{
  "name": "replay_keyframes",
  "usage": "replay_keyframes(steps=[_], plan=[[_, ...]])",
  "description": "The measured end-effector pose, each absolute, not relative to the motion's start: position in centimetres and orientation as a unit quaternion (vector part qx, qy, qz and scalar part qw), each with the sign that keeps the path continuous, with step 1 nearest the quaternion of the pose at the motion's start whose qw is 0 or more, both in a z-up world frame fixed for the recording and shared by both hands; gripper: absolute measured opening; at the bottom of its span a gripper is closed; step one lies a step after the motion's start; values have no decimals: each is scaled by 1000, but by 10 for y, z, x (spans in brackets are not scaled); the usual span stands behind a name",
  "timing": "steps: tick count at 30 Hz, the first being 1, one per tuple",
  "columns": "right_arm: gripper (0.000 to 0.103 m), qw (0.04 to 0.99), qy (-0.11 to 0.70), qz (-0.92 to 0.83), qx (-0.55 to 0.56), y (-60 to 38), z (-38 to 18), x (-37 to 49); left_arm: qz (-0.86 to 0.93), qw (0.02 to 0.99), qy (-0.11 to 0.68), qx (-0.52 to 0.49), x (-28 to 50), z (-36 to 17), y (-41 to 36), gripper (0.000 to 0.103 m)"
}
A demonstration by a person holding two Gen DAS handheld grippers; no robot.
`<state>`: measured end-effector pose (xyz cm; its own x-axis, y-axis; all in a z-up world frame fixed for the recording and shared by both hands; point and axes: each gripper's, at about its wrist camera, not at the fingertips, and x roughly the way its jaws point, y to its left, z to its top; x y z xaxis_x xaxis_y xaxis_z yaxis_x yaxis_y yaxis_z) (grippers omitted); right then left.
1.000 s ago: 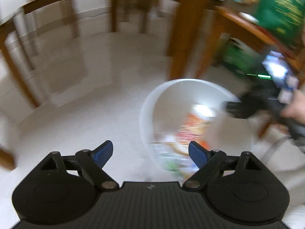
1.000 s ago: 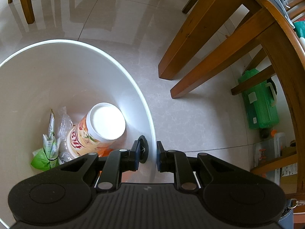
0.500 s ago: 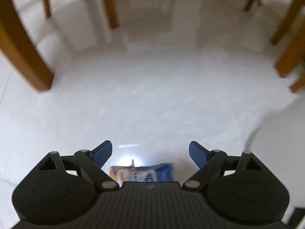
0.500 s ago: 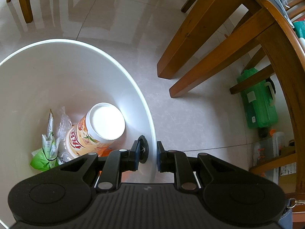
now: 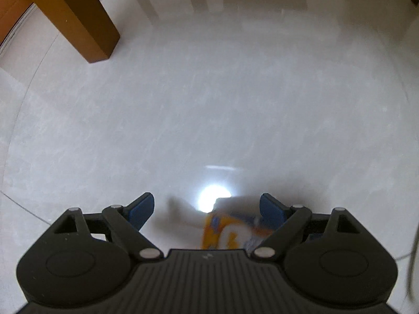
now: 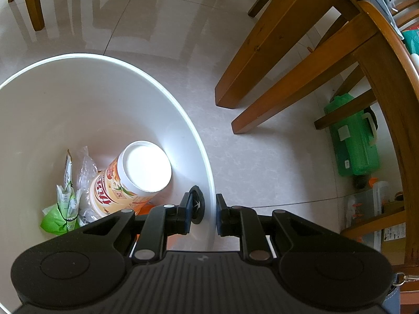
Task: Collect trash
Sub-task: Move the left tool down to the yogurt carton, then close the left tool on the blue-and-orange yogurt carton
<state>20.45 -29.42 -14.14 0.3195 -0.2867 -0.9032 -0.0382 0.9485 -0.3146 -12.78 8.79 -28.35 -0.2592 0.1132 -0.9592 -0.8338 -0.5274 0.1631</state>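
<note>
The left gripper (image 5: 207, 209) hung wide apart over a blurred orange-and-white carton (image 5: 230, 233), while the right gripper (image 6: 203, 210) clamped the round white plastic bin's rim (image 6: 209, 183).

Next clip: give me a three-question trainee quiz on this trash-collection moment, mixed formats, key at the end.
1. True or false: the left gripper is shut on the orange carton.
2. Multiple choice: what are the fingers of the right gripper clamped on? A) the cup's lid B) the rim of the white bin C) a chair leg
3. Fill in: inside the bin, the noodle cup lies beside a crumpled ____ wrapper.

Key: 1 false, its fingers are wide open and the blurred carton lies on the floor between them. 2 B. 3 green.
</note>
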Motion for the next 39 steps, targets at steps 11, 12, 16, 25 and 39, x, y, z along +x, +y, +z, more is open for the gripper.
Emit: replay_keyframes(steps=[11, 12, 16, 25, 39], plan=[[22, 800, 578, -78, -141, -294, -141, 205, 650, 361, 350, -569, -108, -292, 29, 88], [22, 800, 578, -78, -141, -294, -141, 205, 645, 363, 349, -574, -105, -292, 23, 88], [22, 800, 578, -78, -141, -294, -141, 205, 644, 358, 333, -588, -100, -296, 3, 88], [22, 800, 578, -78, -141, -294, -142, 205, 675, 349, 313, -570, -107, -297, 4, 84], [22, 800, 578, -78, -141, -294, -141, 205, 663, 396, 300, -560, -91, -293, 17, 39]])
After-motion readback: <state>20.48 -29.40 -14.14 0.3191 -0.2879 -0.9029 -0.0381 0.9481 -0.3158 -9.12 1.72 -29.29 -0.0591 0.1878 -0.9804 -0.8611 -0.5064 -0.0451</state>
